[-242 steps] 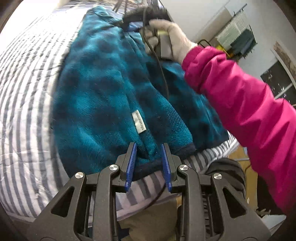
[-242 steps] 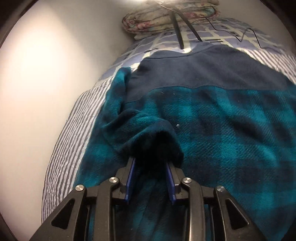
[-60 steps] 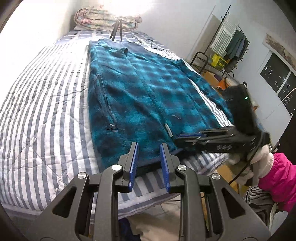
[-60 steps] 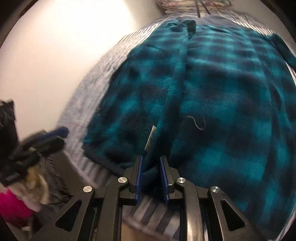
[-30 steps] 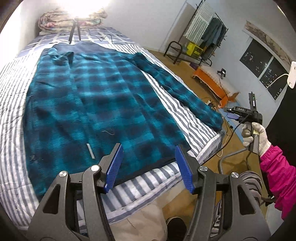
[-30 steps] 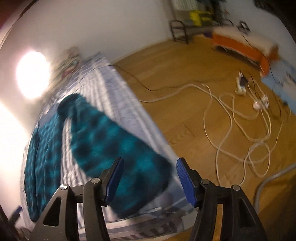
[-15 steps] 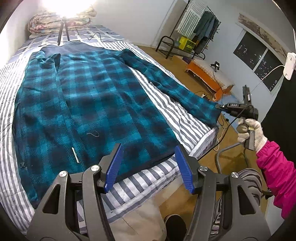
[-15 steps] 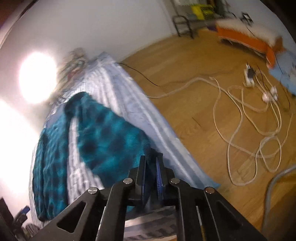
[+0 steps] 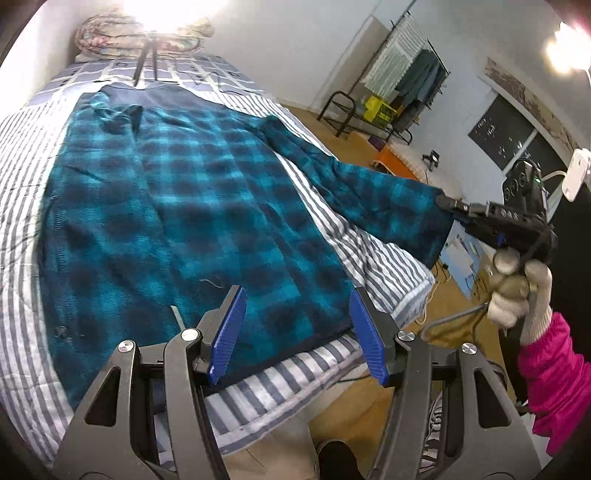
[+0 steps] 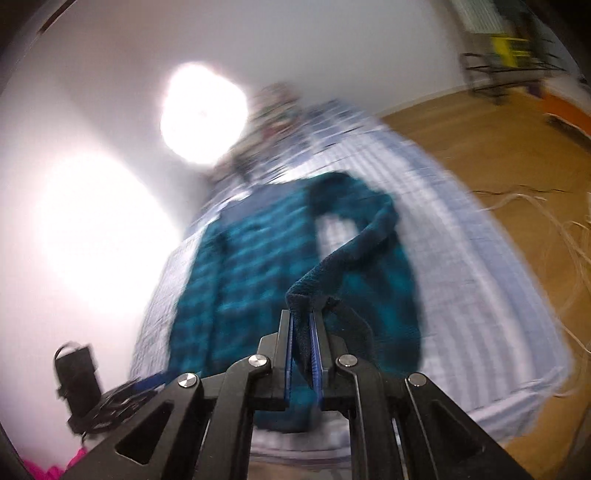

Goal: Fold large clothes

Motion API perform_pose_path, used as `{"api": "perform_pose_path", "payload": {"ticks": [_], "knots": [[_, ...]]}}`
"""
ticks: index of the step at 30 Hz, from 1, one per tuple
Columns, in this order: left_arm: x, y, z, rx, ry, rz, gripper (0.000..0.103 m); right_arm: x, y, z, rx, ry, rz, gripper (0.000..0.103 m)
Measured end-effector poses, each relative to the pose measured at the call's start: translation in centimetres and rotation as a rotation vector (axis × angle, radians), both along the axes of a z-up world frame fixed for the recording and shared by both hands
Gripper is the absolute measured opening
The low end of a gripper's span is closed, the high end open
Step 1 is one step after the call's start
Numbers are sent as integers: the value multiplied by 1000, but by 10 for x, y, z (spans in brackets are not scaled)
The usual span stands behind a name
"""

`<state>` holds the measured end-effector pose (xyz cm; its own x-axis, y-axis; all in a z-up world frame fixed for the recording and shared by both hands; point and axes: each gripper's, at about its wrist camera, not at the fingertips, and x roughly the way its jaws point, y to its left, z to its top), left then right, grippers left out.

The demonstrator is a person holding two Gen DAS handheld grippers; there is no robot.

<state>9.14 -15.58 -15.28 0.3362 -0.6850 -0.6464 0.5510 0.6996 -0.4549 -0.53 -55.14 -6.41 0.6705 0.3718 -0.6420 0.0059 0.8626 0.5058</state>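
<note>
A large teal plaid fleece jacket (image 9: pixel 177 206) lies spread flat on the striped bed (image 9: pixel 373 258), collar toward the far end. My left gripper (image 9: pixel 295 332) is open and empty, just above the jacket's near hem. My right gripper (image 10: pixel 302 354) is shut on the cuff of the jacket's right sleeve (image 10: pixel 369 236) and holds it lifted off the bed's right edge. In the left wrist view the right gripper (image 9: pixel 448 205) pinches the sleeve end (image 9: pixel 402 210) at the right. The right wrist view is motion-blurred.
A tripod (image 9: pixel 146 61) and folded quilts (image 9: pixel 122 33) sit at the head of the bed. A clothes rack (image 9: pixel 391 88) stands by the far wall. Cables (image 10: pixel 554 221) lie on the wooden floor right of the bed. The left gripper shows in the right wrist view (image 10: pixel 110 398).
My right gripper closed on the sleeve cuff and has lifted it up off the bed edge. My left gripper stays open near the hem, moved slightly closer.
</note>
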Motion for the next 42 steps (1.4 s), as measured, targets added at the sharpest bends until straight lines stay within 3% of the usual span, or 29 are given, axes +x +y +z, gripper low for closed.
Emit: {"api": "perform_pose_path", "payload": {"ticks": [4,9,12,13,16,22,27,28,29,30,31,35,42], "knots": [[12,22,-2,-35,26,54,60,16,70,-18,-15,45,189,6],[23,31,-11,-58,67,77,60,26,126,-71,-101,170,346,7],[26,18,-17,-44,74,33,60,24,124,-78,-125,187,396,27],[28,11,-19,-36,75,16,60,25,123,-77,-124,184,410,41],[37,-12,-30,-35,96,-32,60,24,107,-62,-135,150,417,44],[55,-54,-58,37,113,-75,60,56,42,-41,-148,125,249,44],[64,-75,-84,85,151,-117,60,123,-21,-41,-72,127,77,48],[65,-78,-88,77,154,-131,50,136,-30,-42,-64,130,52,48],[65,-80,-91,74,155,-147,26,152,-39,-45,-55,137,30,49],[64,-82,-94,82,153,-165,14,170,-47,-49,-44,147,13,49],[61,-84,-95,85,141,-182,8,185,-54,-53,-36,154,-8,50],[55,-81,-90,37,117,-226,7,243,-75,-69,47,163,-80,56],[47,-73,-78,-35,130,-268,7,318,-86,-109,38,227,-161,54]]}}
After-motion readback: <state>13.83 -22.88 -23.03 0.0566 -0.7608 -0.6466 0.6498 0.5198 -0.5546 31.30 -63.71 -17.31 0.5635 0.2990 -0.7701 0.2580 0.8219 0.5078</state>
